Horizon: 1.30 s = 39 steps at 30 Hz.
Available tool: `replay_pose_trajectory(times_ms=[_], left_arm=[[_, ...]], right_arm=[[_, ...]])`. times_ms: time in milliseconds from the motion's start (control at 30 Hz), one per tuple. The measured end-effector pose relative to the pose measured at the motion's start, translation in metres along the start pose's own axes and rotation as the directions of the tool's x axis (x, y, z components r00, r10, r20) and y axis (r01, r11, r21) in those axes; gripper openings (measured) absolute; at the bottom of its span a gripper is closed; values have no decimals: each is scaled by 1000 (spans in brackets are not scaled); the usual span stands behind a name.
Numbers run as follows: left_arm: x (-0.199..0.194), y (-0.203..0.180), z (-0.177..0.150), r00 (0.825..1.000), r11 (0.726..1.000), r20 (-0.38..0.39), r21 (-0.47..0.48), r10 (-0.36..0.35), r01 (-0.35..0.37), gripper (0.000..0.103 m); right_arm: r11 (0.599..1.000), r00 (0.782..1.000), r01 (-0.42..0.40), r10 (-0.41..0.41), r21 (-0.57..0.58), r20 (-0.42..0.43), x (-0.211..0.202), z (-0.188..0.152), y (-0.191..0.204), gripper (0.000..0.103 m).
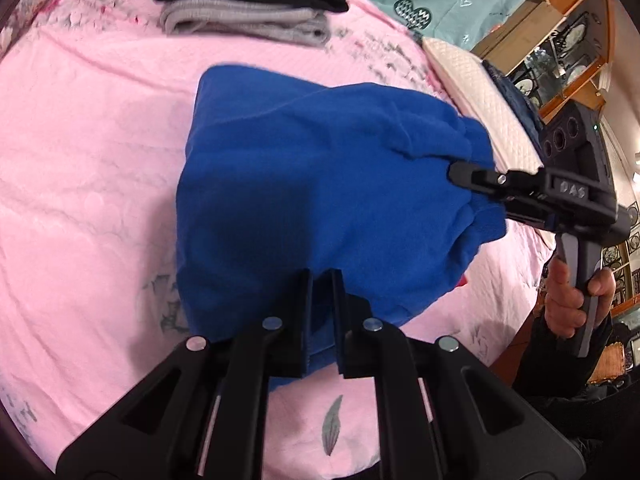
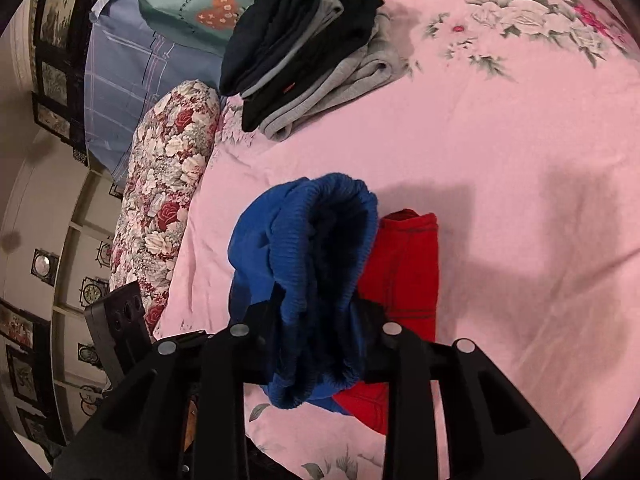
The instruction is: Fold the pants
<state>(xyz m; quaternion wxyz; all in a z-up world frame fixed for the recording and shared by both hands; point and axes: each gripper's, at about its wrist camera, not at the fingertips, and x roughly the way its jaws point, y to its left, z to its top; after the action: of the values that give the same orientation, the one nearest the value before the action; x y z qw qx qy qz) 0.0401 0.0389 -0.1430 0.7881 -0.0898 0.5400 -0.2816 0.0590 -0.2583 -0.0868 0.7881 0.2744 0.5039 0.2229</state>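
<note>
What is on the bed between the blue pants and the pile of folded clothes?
Nothing: only bare pink bedsheet lies between the blue pants and the folded pile, seen in the left wrist view.

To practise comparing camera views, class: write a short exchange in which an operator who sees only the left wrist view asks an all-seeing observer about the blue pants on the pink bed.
Operator: Which part of the blue pants is the right claw gripping?
Observer: The ribbed waistband, bunched up between its fingers.
Operator: I glimpse a red sliver past the pants. What is it?
Observer: A folded red garment, lying flat on the bed and touching the pants.
</note>
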Motion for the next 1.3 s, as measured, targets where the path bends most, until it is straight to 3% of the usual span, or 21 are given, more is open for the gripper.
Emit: replay_pose_trajectory(times_ms=[100, 133, 200, 300, 433, 500, 567, 600, 633, 700, 833, 933, 1000, 1133, 1200, 1233, 1267, 1300], left_arm=[[6, 9, 1, 1000, 999, -12, -40, -25, 25, 9], [3, 8, 0, 1000, 999, -9, -34, -20, 19, 9], [-6, 6, -2, 1000, 1000, 9, -16, 18, -18, 9], [-17, 6, -6, 999, 1000, 25, -17, 21, -20, 9], [-28, 3, -6, 999, 1000, 46, -14, 6, -5, 9], [-29, -2, -5, 999, 1000, 49, -5, -11, 11, 9], [-26, -4, -3, 999, 1000, 44, -1, -21, 21, 9], [-23, -5, -1, 999, 1000, 41, 0, -24, 24, 9], [-20, -5, 0, 999, 1000, 38, -2, -24, 25, 9], [-13, -2, -1, 999, 999, 18, -12, -34, 35, 9], [2, 7, -7, 998, 998, -21, -40, -58, 57, 12], [3, 11, -8, 997, 996, -18, -48, -74, 73, 12], [3, 11, -9, 996, 995, -15, -49, -85, 85, 12], [-7, 6, -8, 997, 997, -4, -26, -74, 73, 12], [-22, 6, -8, 998, 999, 32, -18, -47, 48, 25], [-30, 8, -7, 998, 999, 59, -17, -32, 33, 55], [-42, 10, -6, 994, 1000, 110, -22, -11, 13, 73], [-52, 13, -6, 988, 1000, 153, -28, 8, -3, 74]], right_arm=[[996, 996, 83, -82, 28, -31, 15, -7, -19, 33], [992, 991, 125, -123, 30, -49, 25, -8, -25, 45], [990, 988, 141, -140, 18, -63, 37, -9, -28, 55], [984, 981, 180, -181, -16, -71, 24, -2, -18, 56], [932, 941, 333, -320, -142, 108, -18, 12, 23, 61], [933, 957, 276, -246, -231, 152, -23, 20, 54, 60], [927, 980, 192, -164, -321, 111, -8, 27, 83, 53], [917, 988, 155, -138, -368, 72, 7, 30, 96, 35], [902, 991, 123, -131, -414, 9, 30, 33, 109, 27], [890, 985, 95, -148, -445, -85, 71, 39, 121, 24], [861, 942, 182, -291, -475, -167, 141, 48, 124, 22], [833, 897, 288, -407, -472, -172, 178, 51, 112, 21], [837, 874, 310, -437, -450, -210, 202, 51, 98, 19], [830, 884, 316, -434, -459, -176, 202, 49, 101, 21], [851, 895, 286, -402, -441, -195, 188, 50, 104, 27], [866, 908, 268, -374, -422, -191, 171, 52, 106, 41], [873, 922, 253, -348, -416, -170, 154, 55, 111, 50], [876, 938, 243, -321, -416, -128, 130, 55, 113, 64]])
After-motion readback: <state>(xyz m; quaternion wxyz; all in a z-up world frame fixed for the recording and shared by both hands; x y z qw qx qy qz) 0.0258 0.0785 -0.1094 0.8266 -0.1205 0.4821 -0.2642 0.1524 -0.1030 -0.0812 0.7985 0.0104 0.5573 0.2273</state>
